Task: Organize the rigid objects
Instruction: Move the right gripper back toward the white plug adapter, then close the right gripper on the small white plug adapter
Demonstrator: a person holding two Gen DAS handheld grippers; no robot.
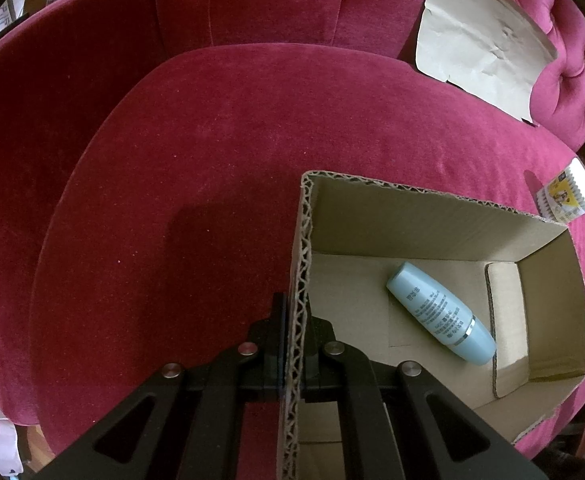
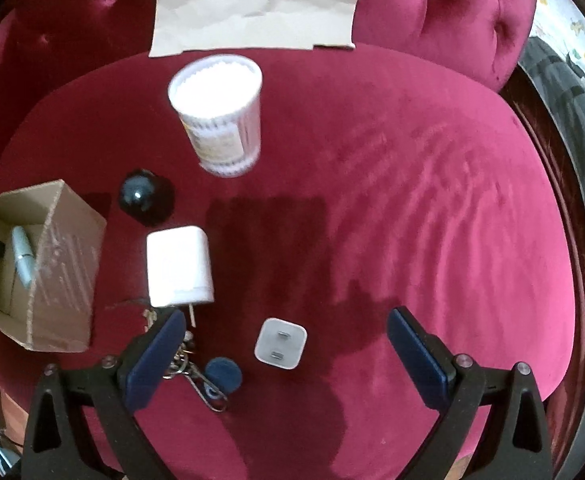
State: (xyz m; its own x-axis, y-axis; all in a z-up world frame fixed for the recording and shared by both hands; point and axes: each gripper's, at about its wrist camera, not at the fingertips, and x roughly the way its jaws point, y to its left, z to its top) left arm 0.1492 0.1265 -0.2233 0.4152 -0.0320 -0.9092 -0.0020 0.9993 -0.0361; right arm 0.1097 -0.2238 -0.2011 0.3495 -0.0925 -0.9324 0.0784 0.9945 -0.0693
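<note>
So the left gripper (image 1: 294, 344) has its jaws clamped tight on the near wall of the cardboard box (image 1: 444, 216), one finger inside and one outside, basically just holding the box steady on the red velvet seat (image 1: 212, 140). The right gripper (image 2: 286, 354) has its jaws wide open with nothing in them, hanging right over the small white charger plug (image 2: 280, 344) that's lying prongs-up on the cushion between the blue pads. Just left of that, partly under the left finger, there's a bunch of keys with a blue round tag (image 2: 222, 374), and a bit further out a white rounded box (image 2: 178, 266), a dark ball-shaped thing (image 2: 138, 194) and a tub of cotton swabs (image 2: 218, 114). The box sits off to the left edge of that view. Progress-wise, I'd say it's early: only the pale blue bottle (image 1: 440, 314) is lying inside the box, and everything else is out on the seat. My guess is the plug goes next, then four more things. There's also a sheet of brown paper (image 2: 252, 4) against the backrest, no idea if that counts.
</note>
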